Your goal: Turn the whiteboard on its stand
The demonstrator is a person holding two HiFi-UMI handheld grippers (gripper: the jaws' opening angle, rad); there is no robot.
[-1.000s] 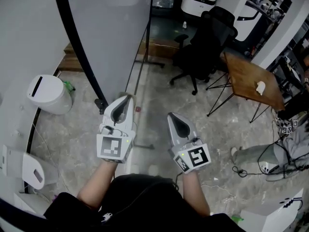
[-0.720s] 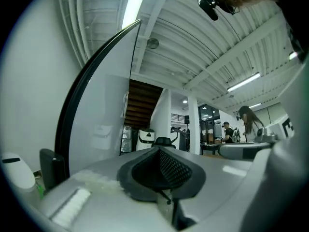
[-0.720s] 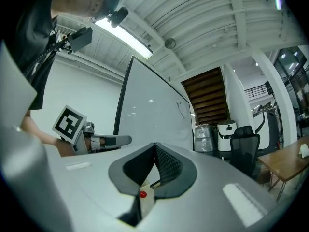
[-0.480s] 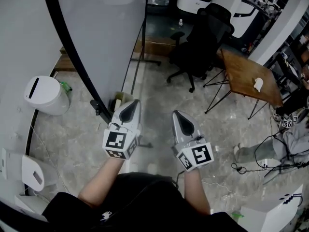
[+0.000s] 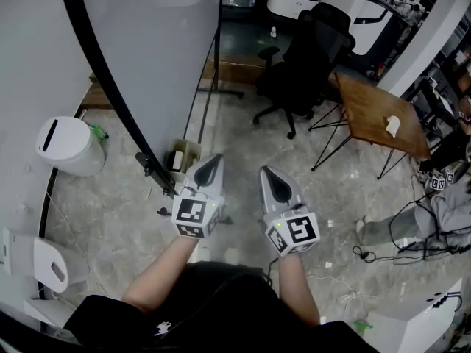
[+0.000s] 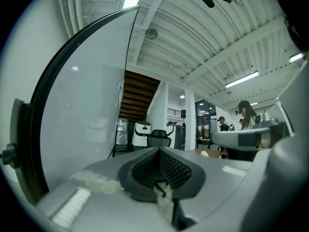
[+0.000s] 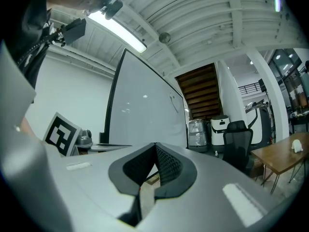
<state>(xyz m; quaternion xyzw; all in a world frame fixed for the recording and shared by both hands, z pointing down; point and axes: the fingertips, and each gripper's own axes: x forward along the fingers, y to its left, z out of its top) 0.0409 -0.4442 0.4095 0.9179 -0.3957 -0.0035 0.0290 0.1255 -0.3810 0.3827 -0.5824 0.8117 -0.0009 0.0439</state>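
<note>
The whiteboard point(image 5: 158, 57) is a tall white panel with a black frame, standing at the upper left of the head view; it also fills the left of the left gripper view as whiteboard point(image 6: 82, 120) and stands at mid-frame in the right gripper view as whiteboard point(image 7: 145, 115). Its black stand foot point(image 5: 151, 169) rests on the floor. My left gripper point(image 5: 213, 162) is shut and empty, just right of the board's lower edge and clear of it. My right gripper point(image 5: 268, 176) is beside it, also shut with nothing between its jaws.
A white bin point(image 5: 66, 145) stands left of the board. A black office chair point(image 5: 305, 61) and a wooden table point(image 5: 379, 116) with black legs stand to the right. Cables point(image 5: 401, 241) lie on the marble floor at right. People point(image 6: 244, 117) stand far off.
The left gripper has drawn back from the board's lower edge, moving right and toward me. The right gripper has barely shifted.
</note>
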